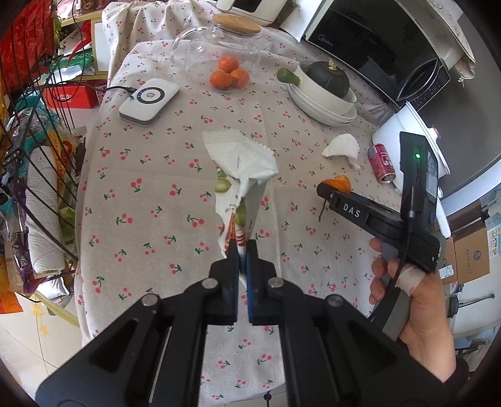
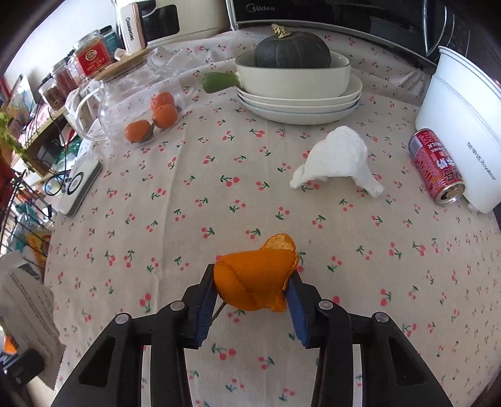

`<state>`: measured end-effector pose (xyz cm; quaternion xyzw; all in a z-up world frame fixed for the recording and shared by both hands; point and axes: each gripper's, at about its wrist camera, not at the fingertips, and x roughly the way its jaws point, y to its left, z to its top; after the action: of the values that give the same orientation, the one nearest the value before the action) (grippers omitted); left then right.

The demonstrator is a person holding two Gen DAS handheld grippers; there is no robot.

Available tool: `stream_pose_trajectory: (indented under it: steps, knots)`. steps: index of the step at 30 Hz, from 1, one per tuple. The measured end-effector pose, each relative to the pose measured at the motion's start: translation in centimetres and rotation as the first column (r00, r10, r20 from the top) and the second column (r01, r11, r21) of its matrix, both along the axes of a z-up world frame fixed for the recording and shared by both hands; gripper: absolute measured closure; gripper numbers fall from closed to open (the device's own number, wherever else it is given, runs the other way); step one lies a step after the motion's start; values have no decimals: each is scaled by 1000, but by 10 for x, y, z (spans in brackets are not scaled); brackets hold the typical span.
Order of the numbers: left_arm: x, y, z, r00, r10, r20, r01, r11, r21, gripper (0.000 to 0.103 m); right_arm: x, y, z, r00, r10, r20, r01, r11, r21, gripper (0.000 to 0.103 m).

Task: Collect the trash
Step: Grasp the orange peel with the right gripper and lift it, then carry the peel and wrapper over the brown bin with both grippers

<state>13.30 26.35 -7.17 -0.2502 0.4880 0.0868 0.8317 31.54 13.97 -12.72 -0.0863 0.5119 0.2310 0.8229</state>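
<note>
Two grips hold: left gripper (image 1: 241, 250) clenches a wrapper (image 1: 241, 175), right gripper (image 2: 250, 281) pinches orange peel (image 2: 255, 278) above the cherry-print tablecloth (image 2: 188, 219). Far behind, a microwave (image 2: 313, 12) reads "Midea"; "Royalstar" marks the cooker (image 2: 463, 131) right.

A white snack wrapper (image 1: 242, 175), torn open and crumpled, stands upright, pinched at its lower end. A curled piece of orange peel (image 2: 255, 280) is squeezed on both sides, just above the cherry-print surface (image 2: 188, 219). A crumpled white tissue (image 2: 336, 158) lies farther back on the surface. Near it to the right, a red drink can (image 2: 436, 167) lies on its side, its open end facing forward.
</note>
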Motion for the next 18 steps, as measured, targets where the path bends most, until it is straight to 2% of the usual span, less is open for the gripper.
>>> stream_pose_trajectory:
  steps: [11,18]
  knots:
    - [-5,-66,16,993,-113,29,111,993,44,99,-76,-118,73,997,25,67,-26,1000,14,61]
    - [-12,-103,11,986,-165,13,164,985,50,99,-127,-207,92,997,-25,75,24,1000,16,61]
